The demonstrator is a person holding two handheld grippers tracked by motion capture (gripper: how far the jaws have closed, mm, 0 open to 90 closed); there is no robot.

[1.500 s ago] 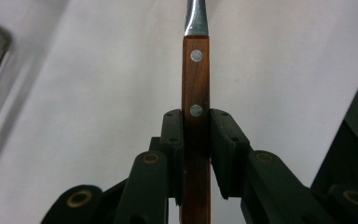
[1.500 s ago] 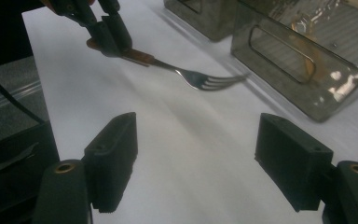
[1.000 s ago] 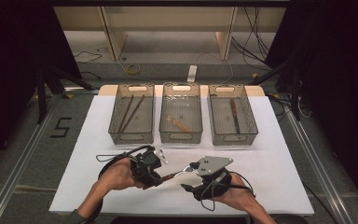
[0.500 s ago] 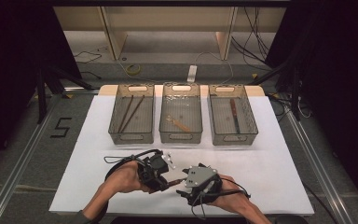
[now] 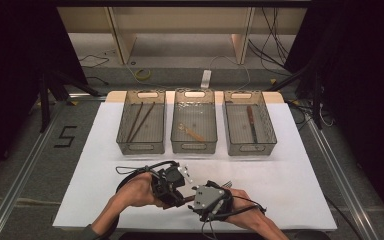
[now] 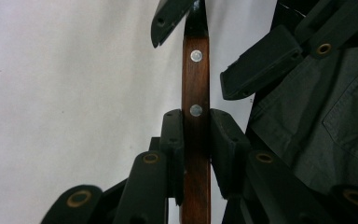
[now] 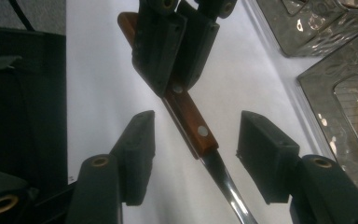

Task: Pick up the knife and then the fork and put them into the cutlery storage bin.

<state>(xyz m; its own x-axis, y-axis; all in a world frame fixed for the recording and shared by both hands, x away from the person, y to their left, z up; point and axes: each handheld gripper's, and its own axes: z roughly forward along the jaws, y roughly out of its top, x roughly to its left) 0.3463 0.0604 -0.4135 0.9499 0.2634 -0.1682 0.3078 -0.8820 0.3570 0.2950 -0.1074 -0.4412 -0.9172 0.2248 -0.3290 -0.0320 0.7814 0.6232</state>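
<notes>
Left gripper on wooden-handled utensil, three baskets well beyond.

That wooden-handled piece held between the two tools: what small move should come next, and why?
Probably the right tool should finish closing. Its jaws have just been closing, yet both pads still stand clear of the wooden handle and metal shaft between them, while the left tool already clamps the handle, so a handover seems under way.

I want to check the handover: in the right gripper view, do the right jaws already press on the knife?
No, the right gripper has been closing, but its jaws stand apart from the knife with a gap on each side.
</notes>
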